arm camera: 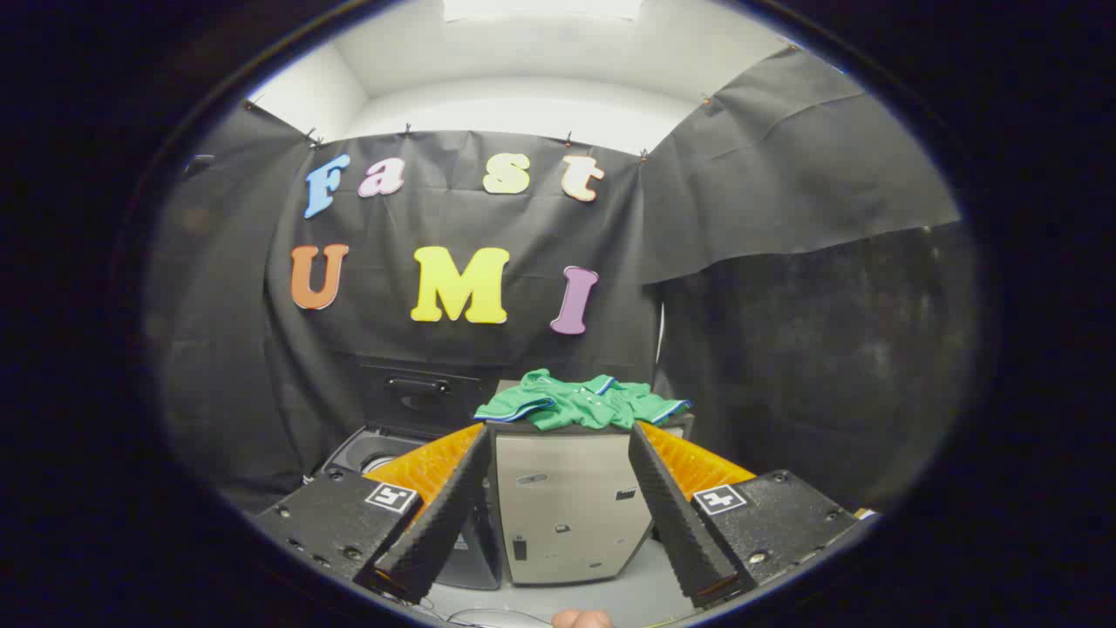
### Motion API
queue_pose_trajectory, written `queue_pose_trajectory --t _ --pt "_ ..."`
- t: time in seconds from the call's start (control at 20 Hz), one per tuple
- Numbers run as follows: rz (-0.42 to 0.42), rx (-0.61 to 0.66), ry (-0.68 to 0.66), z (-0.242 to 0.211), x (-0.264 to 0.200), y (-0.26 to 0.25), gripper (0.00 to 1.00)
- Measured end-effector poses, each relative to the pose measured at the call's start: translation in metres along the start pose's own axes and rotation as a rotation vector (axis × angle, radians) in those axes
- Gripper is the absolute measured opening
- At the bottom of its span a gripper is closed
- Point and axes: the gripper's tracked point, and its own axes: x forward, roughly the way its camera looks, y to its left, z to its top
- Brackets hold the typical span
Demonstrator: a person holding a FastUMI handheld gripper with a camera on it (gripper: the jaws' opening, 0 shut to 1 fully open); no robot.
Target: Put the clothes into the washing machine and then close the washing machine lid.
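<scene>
One shirt (582,403) beyond spread fingers (671,506)

Your gripper (558,515) is held level, pointing to the far side, its two fingers (436,515) spread wide apart with nothing pinched between them. A bit of your hand (582,619) shows nearest.
</scene>
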Motion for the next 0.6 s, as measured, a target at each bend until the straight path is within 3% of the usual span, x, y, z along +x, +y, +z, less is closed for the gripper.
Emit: queue_pose_trajectory --t 0.6 --pt "-0.056 0.017 -0.014 0.003 -0.011 -0.012 1.0"
